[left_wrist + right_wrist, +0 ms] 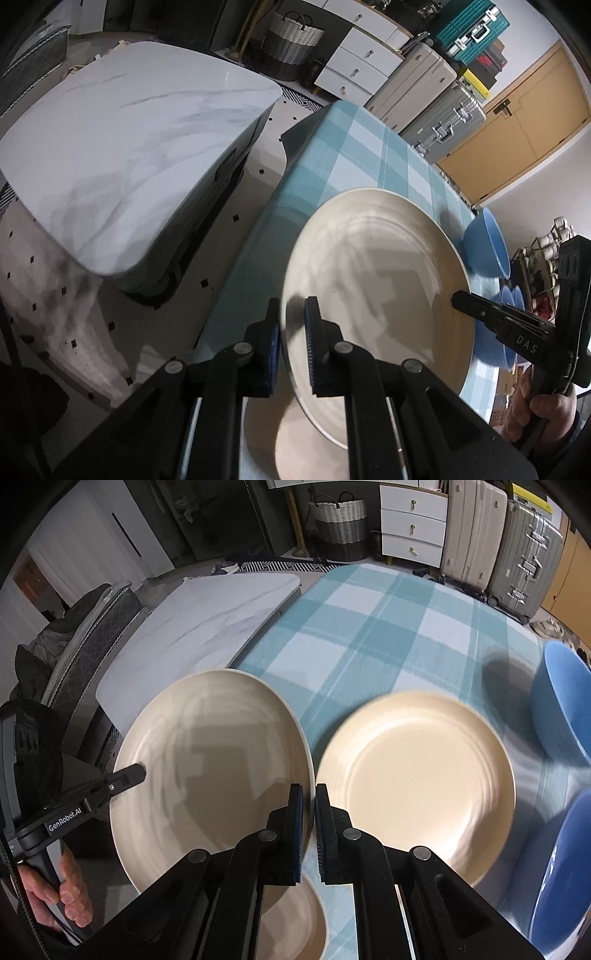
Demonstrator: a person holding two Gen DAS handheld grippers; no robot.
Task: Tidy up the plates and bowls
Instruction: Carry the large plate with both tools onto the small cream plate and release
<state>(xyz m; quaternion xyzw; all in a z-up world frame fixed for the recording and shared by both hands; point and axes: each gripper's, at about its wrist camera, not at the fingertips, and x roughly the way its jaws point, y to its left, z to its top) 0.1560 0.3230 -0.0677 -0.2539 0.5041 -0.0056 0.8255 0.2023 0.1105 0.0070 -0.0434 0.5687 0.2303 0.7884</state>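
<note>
A cream plate (pixel 373 280) hangs tilted above the table, held by two opposite rims. My left gripper (pixel 292 308) is shut on its left rim, with one pad above and one below. My right gripper (pixel 308 792) is shut on the right rim of the same plate (pixel 210 760). Each gripper also shows in the other view: the right gripper (pixel 458 295) at the plate's far edge, the left gripper (pixel 137 771) at its left edge. A second cream plate (pixel 417 786) lies flat on the checked cloth. A third plate (pixel 295 926) lies partly hidden under the held one.
The table (pixel 369 627) wears a teal checked cloth. Two blue bowls (pixel 565 709) (pixel 565 878) stand at its right side. A white marble-topped table (pixel 129 155) stands to the left across a floor gap. Suitcases (pixel 524 557), drawers (pixel 413 524) and a woven basket (pixel 340 524) line the back.
</note>
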